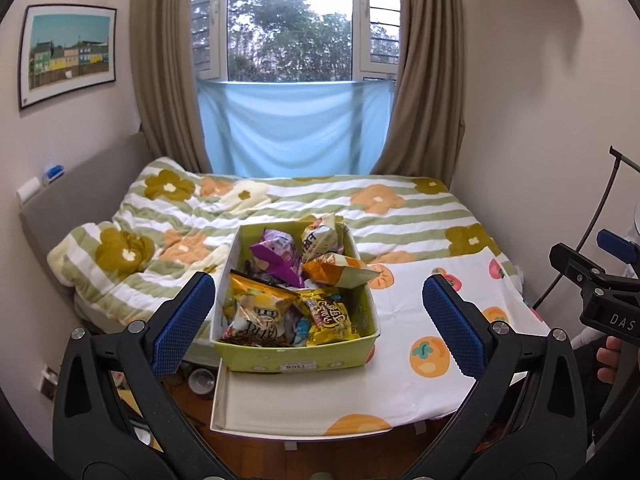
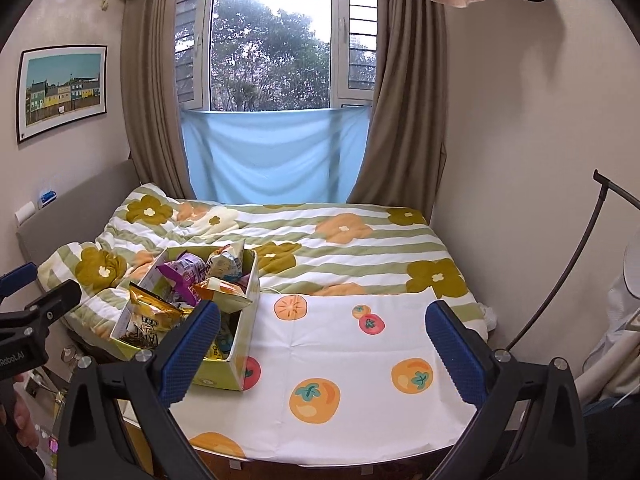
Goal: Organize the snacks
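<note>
A green cardboard box (image 1: 292, 360) (image 2: 216, 374) sits on a white cloth with orange fruit prints (image 1: 420, 364) (image 2: 340, 360), at the cloth's left part. Several snack bags fill it: a yellow bag (image 1: 332, 314), a gold bag (image 1: 256, 308) (image 2: 148, 312), a purple bag (image 1: 276, 256) (image 2: 180, 276), an orange bag (image 1: 340, 272) (image 2: 224, 292). My left gripper (image 1: 320, 320) is open, hovering just short of the box with nothing between its pads. My right gripper (image 2: 324, 344) is open over the bare cloth to the right of the box, empty.
A striped flowered duvet (image 1: 280, 208) (image 2: 340, 240) covers the bed behind the cloth. Walls stand close on the left and right; a curtained window (image 1: 292, 20) is at the far end. The other gripper's body (image 1: 592, 280) shows at the right edge. Wooden floor (image 1: 192, 400) lies below.
</note>
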Motion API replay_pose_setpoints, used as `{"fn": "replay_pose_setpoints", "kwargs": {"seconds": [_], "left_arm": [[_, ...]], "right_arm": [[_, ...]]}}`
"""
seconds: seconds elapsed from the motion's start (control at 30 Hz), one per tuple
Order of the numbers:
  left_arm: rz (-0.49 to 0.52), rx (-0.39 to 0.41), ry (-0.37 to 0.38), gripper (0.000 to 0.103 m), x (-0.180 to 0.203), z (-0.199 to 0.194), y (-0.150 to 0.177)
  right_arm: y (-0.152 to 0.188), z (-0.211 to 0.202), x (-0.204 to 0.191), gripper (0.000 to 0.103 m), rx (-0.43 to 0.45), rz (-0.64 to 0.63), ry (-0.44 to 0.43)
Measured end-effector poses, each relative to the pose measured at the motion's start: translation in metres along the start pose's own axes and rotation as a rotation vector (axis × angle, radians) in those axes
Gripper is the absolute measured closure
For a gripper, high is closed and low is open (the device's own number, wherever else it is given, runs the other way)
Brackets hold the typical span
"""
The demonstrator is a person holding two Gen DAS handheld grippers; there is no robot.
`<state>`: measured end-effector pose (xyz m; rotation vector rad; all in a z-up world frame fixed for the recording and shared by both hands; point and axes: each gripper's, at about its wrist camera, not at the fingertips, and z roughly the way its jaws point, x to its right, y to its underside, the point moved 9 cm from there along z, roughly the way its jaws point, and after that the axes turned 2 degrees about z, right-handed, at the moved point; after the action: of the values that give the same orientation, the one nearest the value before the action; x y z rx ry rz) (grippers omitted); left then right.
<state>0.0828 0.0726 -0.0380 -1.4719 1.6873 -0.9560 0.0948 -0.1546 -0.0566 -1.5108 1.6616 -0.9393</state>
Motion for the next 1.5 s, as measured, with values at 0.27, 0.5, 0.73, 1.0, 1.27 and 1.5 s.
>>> {"fn": "replay_pose_setpoints", "kwargs": {"seconds": [0.27, 0.5, 0.73, 1.0, 1.27, 1.5], "left_arm": [[-0.009, -0.004, 0.005, 0.0, -0.003, -0.004, 0.002], [-0.012, -0.011, 0.007, 0.0, -0.004, -0.002, 0.003], [-0.017, -0.017, 0.003, 0.0, -0.005, 0.001, 0.003], [-0.022, -0.022, 0.002, 0.0, -0.006, 0.004, 0.002], [-0.024, -0.03, 0.0, 0.0, -0.007, 0.008, 0.004], [-0.024, -0.033, -0.004, 0.0, -0.008, 0.011, 0.004]], "right_arm": [[0.001, -0.004, -0.004, 0.001, 0.01, 0.008, -0.005], [0.002, -0.003, -0.003, 0.001, 0.008, 0.009, -0.008], [0.003, -0.003, -0.004, 0.001, 0.007, 0.007, -0.01], [0.003, -0.003, -0.005, 0.001, 0.006, 0.007, -0.008], [0.002, -0.003, -0.006, 0.001, 0.005, 0.008, -0.009], [0.002, -0.003, -0.005, 0.001, 0.006, 0.008, -0.007]]}}
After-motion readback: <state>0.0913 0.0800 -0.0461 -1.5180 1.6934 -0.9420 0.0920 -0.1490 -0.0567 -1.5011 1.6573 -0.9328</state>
